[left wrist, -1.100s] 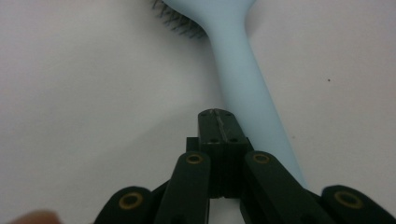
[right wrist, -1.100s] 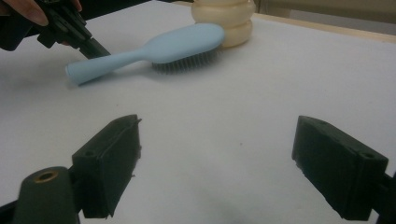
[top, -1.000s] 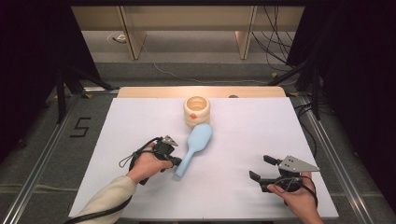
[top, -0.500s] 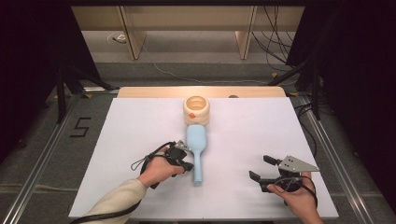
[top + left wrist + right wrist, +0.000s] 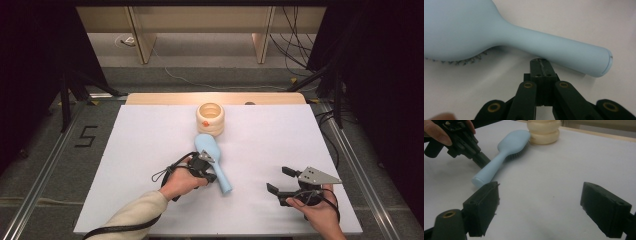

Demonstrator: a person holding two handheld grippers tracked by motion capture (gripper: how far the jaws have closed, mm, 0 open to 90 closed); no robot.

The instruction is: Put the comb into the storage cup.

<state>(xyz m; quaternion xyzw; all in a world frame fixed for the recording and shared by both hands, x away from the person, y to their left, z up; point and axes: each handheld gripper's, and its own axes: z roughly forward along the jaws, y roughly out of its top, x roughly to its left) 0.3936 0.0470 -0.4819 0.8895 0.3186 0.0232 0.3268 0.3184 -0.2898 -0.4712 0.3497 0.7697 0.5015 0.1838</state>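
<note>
Your left gripper [image 5: 206, 165], jaws pressed together, is nudging the pale blue hairbrush [image 5: 214, 161] at mid-table, its handle pointing toward your table edge; your right gripper [image 5: 285, 186] is idling, jaws spread.

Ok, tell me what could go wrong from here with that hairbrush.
1. The left gripper is shut, its closed tip against the side of the blue hairbrush handle, not around it; a push could make the tip slide off or spin the brush.
2. The brush head lies close to the cream ringed pot; swinging it further could knock the pot.
3. The right gripper is open and apart from the brush, so nothing steadies it.
</note>
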